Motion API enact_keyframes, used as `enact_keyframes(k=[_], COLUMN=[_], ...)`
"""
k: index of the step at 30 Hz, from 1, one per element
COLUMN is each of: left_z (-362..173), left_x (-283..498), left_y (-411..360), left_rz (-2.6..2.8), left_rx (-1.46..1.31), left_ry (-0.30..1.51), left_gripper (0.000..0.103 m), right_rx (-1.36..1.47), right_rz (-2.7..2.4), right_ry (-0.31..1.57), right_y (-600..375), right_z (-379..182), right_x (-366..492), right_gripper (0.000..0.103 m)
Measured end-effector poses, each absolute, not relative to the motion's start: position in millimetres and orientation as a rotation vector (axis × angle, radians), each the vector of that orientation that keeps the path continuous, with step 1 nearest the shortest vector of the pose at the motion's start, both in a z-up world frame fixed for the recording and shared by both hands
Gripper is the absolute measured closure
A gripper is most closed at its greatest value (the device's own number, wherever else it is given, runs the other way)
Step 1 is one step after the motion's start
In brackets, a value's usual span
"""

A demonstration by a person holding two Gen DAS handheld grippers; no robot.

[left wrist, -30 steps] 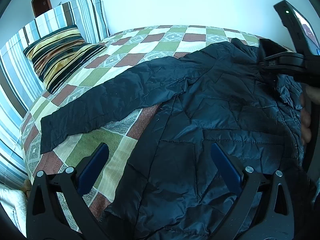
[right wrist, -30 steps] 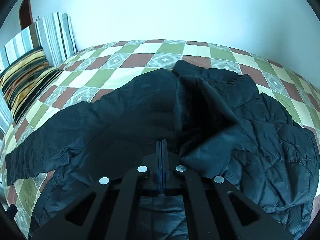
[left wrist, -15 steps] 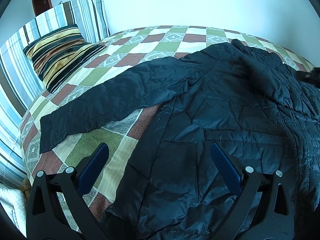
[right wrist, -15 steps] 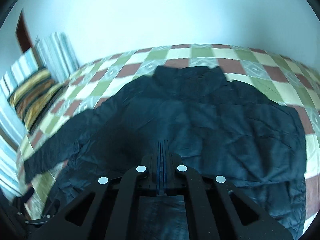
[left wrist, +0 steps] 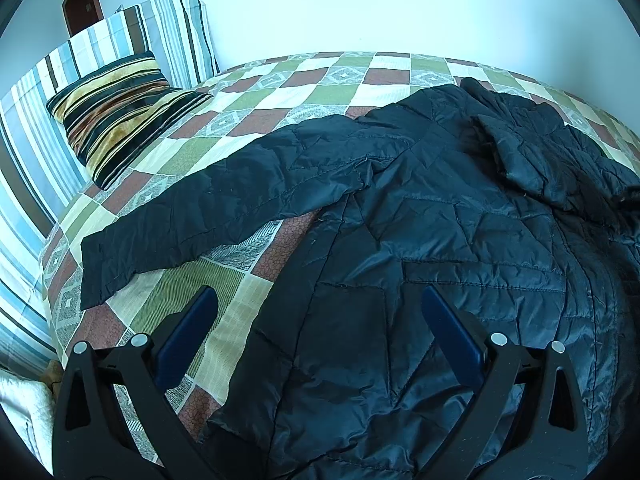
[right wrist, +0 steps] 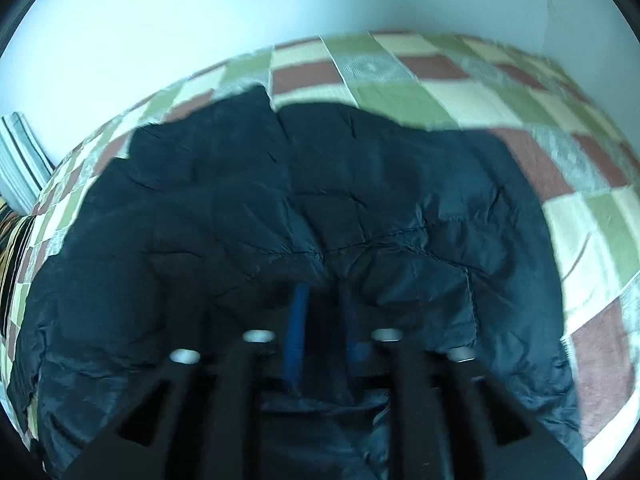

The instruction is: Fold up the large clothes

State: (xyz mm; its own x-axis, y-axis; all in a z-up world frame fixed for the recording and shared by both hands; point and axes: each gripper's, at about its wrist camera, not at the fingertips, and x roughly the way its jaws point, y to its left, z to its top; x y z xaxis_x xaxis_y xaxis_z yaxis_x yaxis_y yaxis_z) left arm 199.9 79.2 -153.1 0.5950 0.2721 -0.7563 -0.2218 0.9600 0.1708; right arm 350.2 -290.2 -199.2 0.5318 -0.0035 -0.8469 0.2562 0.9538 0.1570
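On the left of the bed [left wrist: 256, 92] sits a striped velvet-looking cushion [left wrist: 120, 112] against striped pillows [left wrist: 172, 36]; unchanged. One jacket sleeve [left wrist: 208, 220] still lies stretched flat toward it over the checked bedspread.

Left gripper [left wrist: 318, 330]: hasn't moved, fingers spread wide, nothing between them, hovering over the lower edge of the jacket [left wrist: 440, 260].

Far right is what changed. A second ago the right gripper [right wrist: 324, 320] was pinched shut on the other sleeve, carrying it across the body. That sleeve [left wrist: 524, 152] now lies folded in over the chest. Right jaws have just been opening; they stand narrowly apart with a blurred fold of fabric between them, so I can't confirm a full release.

My read: right sleeve fold done, left sleeve next.

Material: dark quilted nylon, shiny, puffy, stitched in panels, creased. Likely slippery and springy, so folds may creep open.
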Motion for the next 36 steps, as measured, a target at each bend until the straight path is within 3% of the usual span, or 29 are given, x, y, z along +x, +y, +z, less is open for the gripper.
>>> enact_keyframes(k=[7,8,10,12,17,22,29,36], left_z=[-154.1,-154.2,-154.4,-154.5,-155.3,-155.6,-155.5,-151.7], left_x=[199.6,199.7,199.7,199.6,199.9,199.6,199.7,194.9], left_y=[78.5,78.7,79.1,79.0,79.9,82.0,85.2,87.8], left_rz=[0.284,0.284,0.285,0.285,0.283,0.285,0.282,0.283], left_rx=[0.067,0.066,0.065,0.065,0.066,0.063,0.055,0.054], left_ry=[0.89,0.89,0.889,0.889,0.893,0.888,0.89,0.881], left_gripper=[0.002,0.002,0.002,0.002,0.002,0.002,0.002,0.002], right_rx=[0.242,0.232,0.242,0.243,0.188,0.086,0.078,0.127], right_rz=[-0.168,-0.177,-0.16,-0.119,0.009,0.031,0.023,0.031], right_ry=[1.003,0.996,0.955,0.928,0.922,1.002,0.996,0.907], right_y=[-286.8,-284.6,-274.4,-258.9,-206.9,-168.3,-170.0,-197.5], right_z=[-209.1,-205.3,-191.0,-180.8,-175.5,-204.0,-216.1,-181.7], right_x=[356.8,355.0,350.1,347.5,355.8,370.5,371.2,341.1], right_gripper=[0.07,0.068,0.055,0.052,0.052,0.051,0.05,0.044])
